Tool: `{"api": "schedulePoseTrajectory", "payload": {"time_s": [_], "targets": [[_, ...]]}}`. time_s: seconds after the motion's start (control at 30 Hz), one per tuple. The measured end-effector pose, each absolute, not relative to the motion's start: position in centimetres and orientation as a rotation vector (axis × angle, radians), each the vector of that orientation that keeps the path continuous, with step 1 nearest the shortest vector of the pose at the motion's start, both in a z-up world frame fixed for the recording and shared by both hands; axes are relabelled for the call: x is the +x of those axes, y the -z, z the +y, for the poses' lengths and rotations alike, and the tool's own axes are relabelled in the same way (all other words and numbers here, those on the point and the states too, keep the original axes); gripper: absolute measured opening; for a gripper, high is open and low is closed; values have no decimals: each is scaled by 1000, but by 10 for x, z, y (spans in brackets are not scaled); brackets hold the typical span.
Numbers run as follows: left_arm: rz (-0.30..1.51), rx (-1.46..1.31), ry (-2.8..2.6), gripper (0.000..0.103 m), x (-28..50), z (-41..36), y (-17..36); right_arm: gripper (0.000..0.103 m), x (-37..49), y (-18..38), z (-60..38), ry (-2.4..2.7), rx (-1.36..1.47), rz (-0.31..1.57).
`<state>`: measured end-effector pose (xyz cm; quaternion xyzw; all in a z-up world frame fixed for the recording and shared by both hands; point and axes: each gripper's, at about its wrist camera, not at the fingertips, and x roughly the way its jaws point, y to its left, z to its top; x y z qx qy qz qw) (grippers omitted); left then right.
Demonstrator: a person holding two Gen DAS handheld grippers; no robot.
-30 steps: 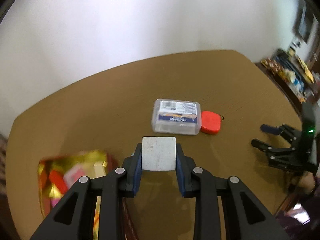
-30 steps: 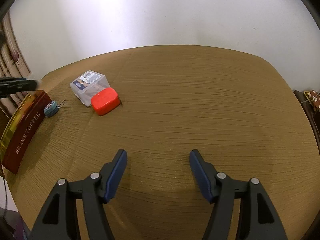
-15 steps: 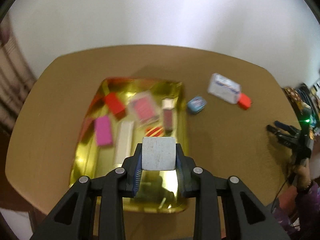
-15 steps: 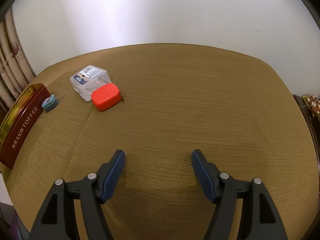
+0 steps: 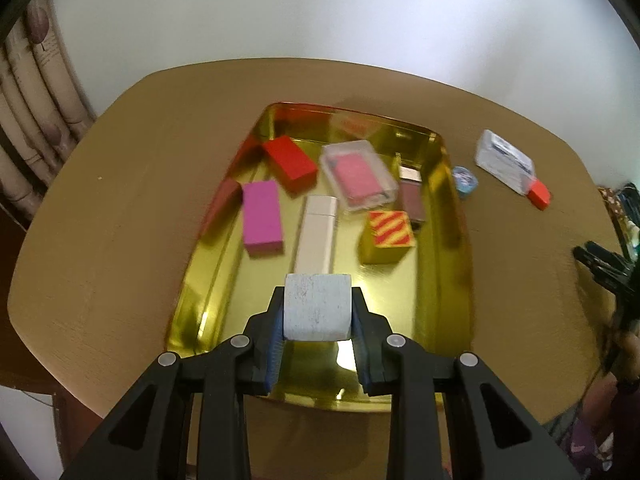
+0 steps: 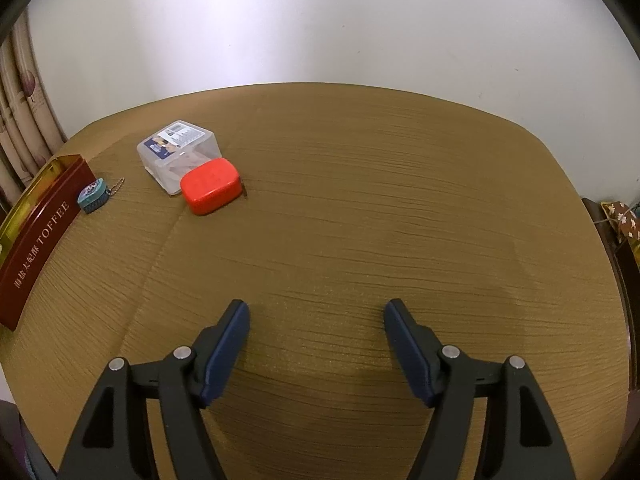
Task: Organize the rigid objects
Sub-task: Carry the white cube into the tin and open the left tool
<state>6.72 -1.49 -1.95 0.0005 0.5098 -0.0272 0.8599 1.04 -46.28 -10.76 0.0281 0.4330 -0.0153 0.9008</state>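
Observation:
My left gripper (image 5: 317,312) is shut on a pale grey-white block (image 5: 317,307) and holds it above the near end of a gold tin tray (image 5: 444,280). The tray holds a red block (image 5: 290,162), a magenta block (image 5: 262,216), a long white box (image 5: 318,232), a clear case with a pink card (image 5: 358,176), a striped yellow-red cube (image 5: 390,232) and a maroon piece (image 5: 412,198). My right gripper (image 6: 316,320) is open and empty over bare table. A clear plastic box (image 6: 180,154), a red case (image 6: 210,184) and a small blue keychain (image 6: 93,196) lie on the table.
The round brown table (image 6: 380,220) stands against a white wall. The tin's red side reads TOFFEE (image 6: 40,236) at the left of the right wrist view. The right gripper also shows at the right edge of the left wrist view (image 5: 604,268). Curtains hang at the left.
My left gripper has swung left from over the clear box and red case to above the gold tray, and come lower over its near end, block still held. The right gripper stayed open, nearly still.

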Motion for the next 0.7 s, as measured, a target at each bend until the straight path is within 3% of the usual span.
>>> {"api": "schedulePoseTrajectory", "payload": {"time_s": [0.43, 0.63, 0.7], "targets": [[1055, 65, -3, 26, 82, 2, 38, 73, 13, 106, -463, 25, 44, 899], [1050, 68, -13, 30, 81, 6, 36, 73, 13, 105, -463, 25, 43, 899], [1044, 74, -26, 37, 79, 7, 34, 73, 13, 106, -463, 25, 43, 899]]}}
